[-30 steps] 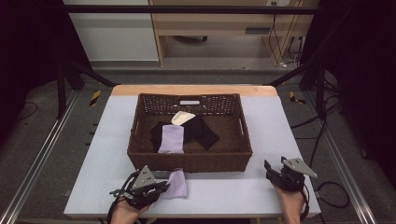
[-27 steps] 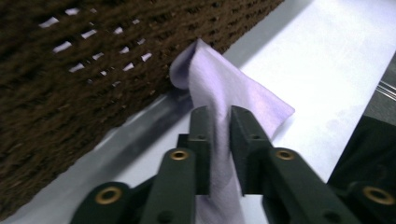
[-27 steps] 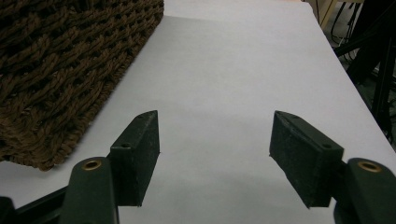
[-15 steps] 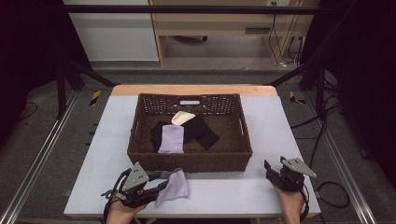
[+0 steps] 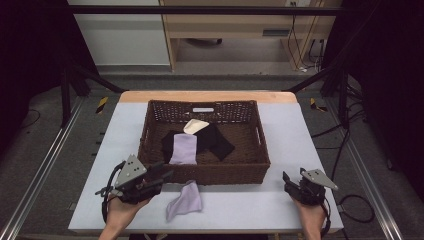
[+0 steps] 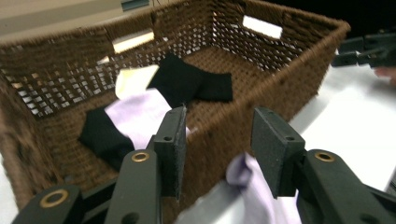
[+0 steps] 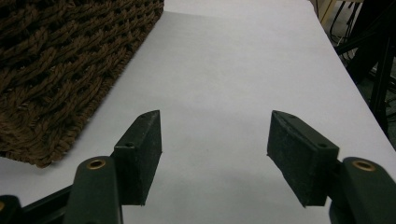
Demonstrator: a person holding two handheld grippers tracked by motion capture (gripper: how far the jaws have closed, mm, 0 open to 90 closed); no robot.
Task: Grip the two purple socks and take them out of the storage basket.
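Left gripper (image 5: 162, 177) hung at the basket's (image 5: 150, 150) near-left corner, jaws just opened, parted, nothing pinched. Lilac sock (image 5: 184, 200) lay released on the table (image 5: 240, 205) just in front of the basket, long axis slanting from near-left to far-right, narrower end toward the near edge. Judged step: one sock set out; next move probably calls for reaching into the basket for the second lilac sock (image 5: 183, 148). Right gripper (image 5: 289, 181) rested at the near-right, jaws wide, empty.
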